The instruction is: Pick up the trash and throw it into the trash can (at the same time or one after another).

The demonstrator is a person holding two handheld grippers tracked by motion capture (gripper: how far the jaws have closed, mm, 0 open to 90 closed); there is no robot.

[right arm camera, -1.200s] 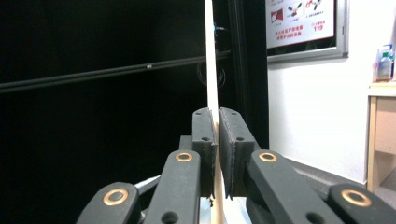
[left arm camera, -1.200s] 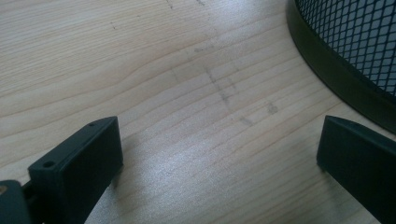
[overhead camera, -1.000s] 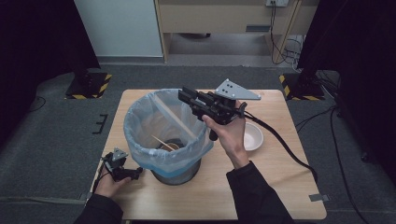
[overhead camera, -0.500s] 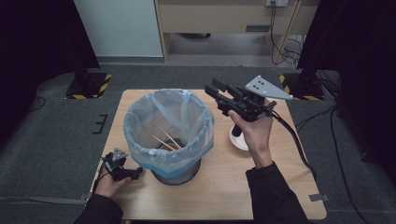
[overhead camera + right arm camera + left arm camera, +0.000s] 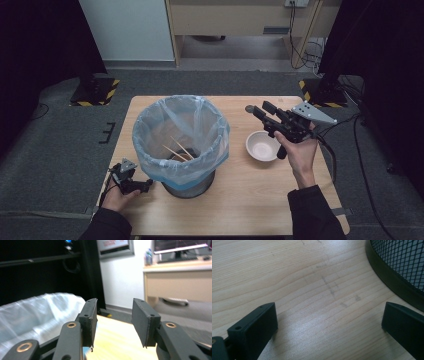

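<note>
A lined bin (image 5: 181,142) stands on the desk (image 5: 250,200) left of centre, sticks (image 5: 177,150) lying inside it. A bowl (image 5: 262,146) sits to its right, near the right edge. The left gripper (image 5: 131,181) rests at the front-left corner beside the bin; the right gripper (image 5: 257,111) hovers behind the bowl.

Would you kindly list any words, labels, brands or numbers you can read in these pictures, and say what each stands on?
No text can be read here.
Framed board on the far wall: reddish lettering, too blurred to read.
Monitor on the desk: coloured marks, too blurred to read.
Bin, bowl, table, left gripper, right gripper: no lettering visible.
</note>
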